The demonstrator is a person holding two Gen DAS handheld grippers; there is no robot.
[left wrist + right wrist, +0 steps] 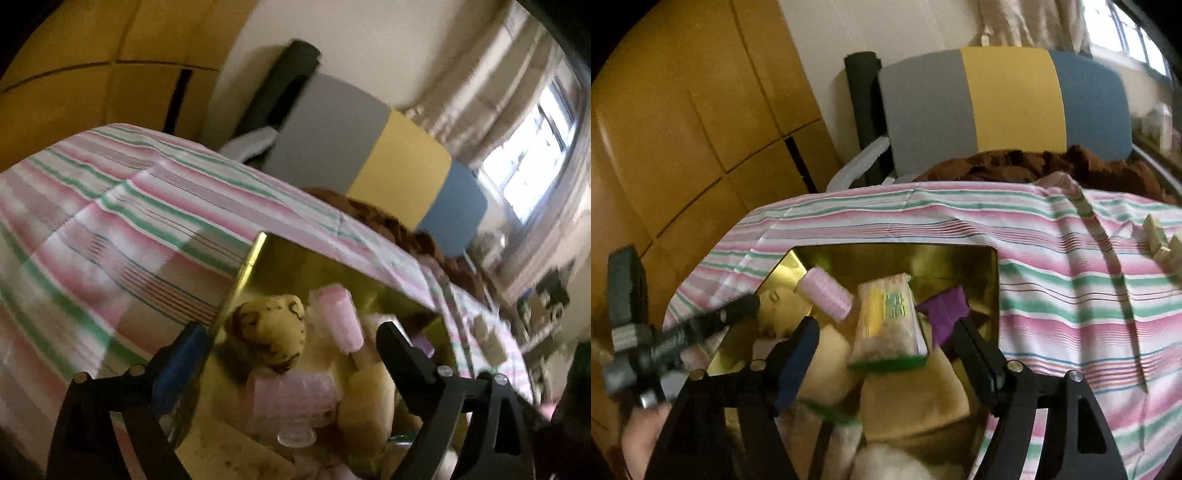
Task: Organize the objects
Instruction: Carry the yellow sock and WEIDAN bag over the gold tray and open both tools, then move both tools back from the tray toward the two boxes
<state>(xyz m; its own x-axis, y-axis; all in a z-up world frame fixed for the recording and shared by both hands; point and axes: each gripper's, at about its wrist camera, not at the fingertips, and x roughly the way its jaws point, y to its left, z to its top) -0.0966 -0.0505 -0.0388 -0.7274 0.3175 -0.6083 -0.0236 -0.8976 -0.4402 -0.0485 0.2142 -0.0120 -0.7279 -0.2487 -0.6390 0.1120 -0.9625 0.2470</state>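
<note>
A gold tin box (pixel 255 254) stands open on the striped tablecloth, full of small items. In the left wrist view my left gripper (pixel 291 332) hangs open over it, above a spotted cream lump (pixel 269 332), an upright pink hair roller (pixel 340 321), a lying pink roller (pixel 291 395) and a yellow sponge (pixel 365 398). In the right wrist view my right gripper (pixel 884 325) is open over the same box (pixel 960 254). A clear green-edged packet (pixel 890 321) lies between its fingers, with a gap on each side. A pink roller (pixel 827 295), a purple piece (pixel 945 306) and a sponge (pixel 912 402) lie around it.
The striped cloth (pixel 1071 277) covers the table around the box, with small cream blocks (pixel 1160 240) at the far right. Behind stand a grey, yellow and blue chair back (pixel 997 99), a brown cloth (pixel 1071 162) and yellow cabinets (pixel 683 129). The left gripper (pixel 738 314) and a hand (pixel 639 435) show at left.
</note>
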